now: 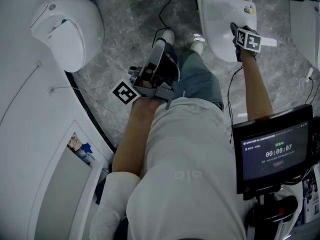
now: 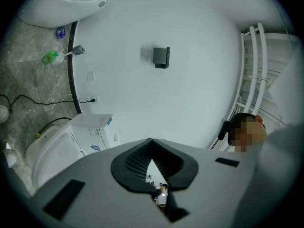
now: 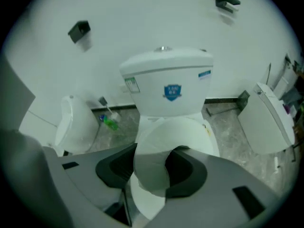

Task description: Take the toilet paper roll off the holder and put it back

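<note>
Sitting off any holder: toilet paper roll (image 3: 148,175), white, lodged between the jaws of the right hand-held gripper (image 3: 153,164).
- Long axis: runs top to bottom in the right gripper view, slightly tilted, so the dark pads bear on its curved side.
- Grip: jaws stand fairly wide and are clamped on the roll, a pad against each flank.
- Position: above the lid of the toilet (image 3: 166,80).
- Return target, by judgement: one of two dark wall brackets, one up and to the left (image 3: 79,31), the other up and to the right (image 3: 227,0). Which is the holder cannot be told. Either is well apart from the roll, higher on the wall behind the toilet.
- Nearer arm: the right, since it carries the roll.
- Left hand-held gripper (image 2: 152,148): jaws together, nothing between them, resting by the person's knee (image 1: 145,106) and aimed at bare wall.
</note>
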